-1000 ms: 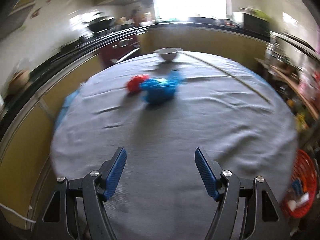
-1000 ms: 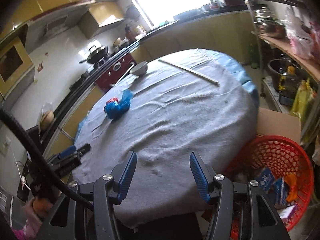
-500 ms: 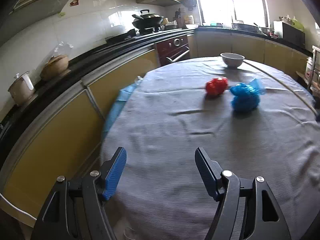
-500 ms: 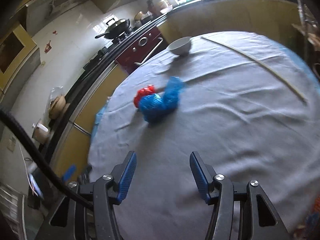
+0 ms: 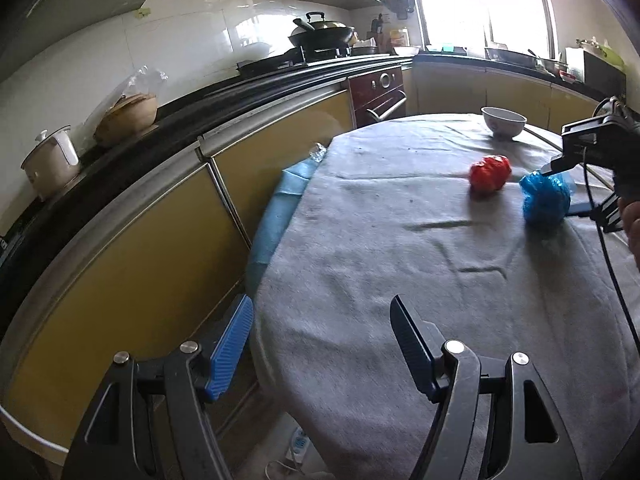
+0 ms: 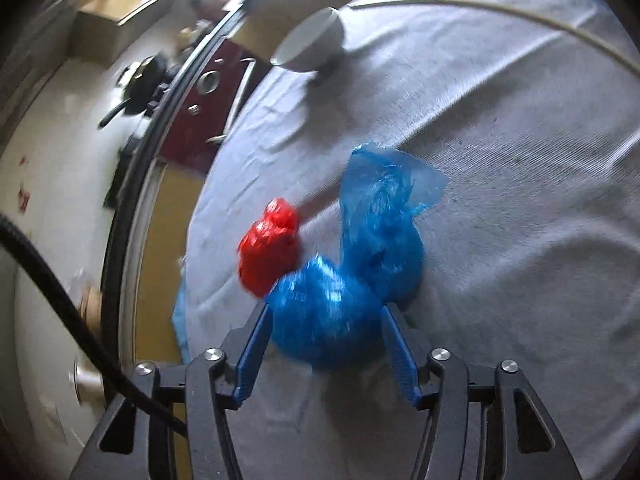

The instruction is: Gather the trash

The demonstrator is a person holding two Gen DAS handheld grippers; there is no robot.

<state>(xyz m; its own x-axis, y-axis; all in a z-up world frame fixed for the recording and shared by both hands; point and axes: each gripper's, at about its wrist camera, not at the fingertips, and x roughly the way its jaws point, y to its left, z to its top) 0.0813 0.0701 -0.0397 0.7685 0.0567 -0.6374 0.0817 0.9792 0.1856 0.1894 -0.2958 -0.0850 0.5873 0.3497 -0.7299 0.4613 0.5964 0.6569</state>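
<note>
Blue bag [image 6: 344, 304]: crumpled thin plastic, balled up, lying on the grey tablecloth [image 6: 520, 240] toward the stove-side half of the round table; a loose flap stands up at its far end.
Handling, judged: very light, soft, slick film; it should collapse under the pads, not resist. Not fragile.
Where to grip, judged: across the dense rounded body, low, so the pads bunch several layers; the loose flap would likely slip out.
Red bag [image 6: 270, 250]: smaller wad, touching or just beside the blue one on its far left side; same material by the look.
Right gripper [image 6: 326, 344]: jaws apart, straddling the blue ball, one pad on each side; not closed on it. Frame is motion-blurred, so pad contact cannot be told.
Left gripper [image 5: 322, 344]: jaws apart, holding nothing, at the near table edge, well apart from both bags.
White bowl [image 5: 503, 121]: beyond the bags, upright, apart from them.
Risk, judged: closing may nudge the red wad.
</note>
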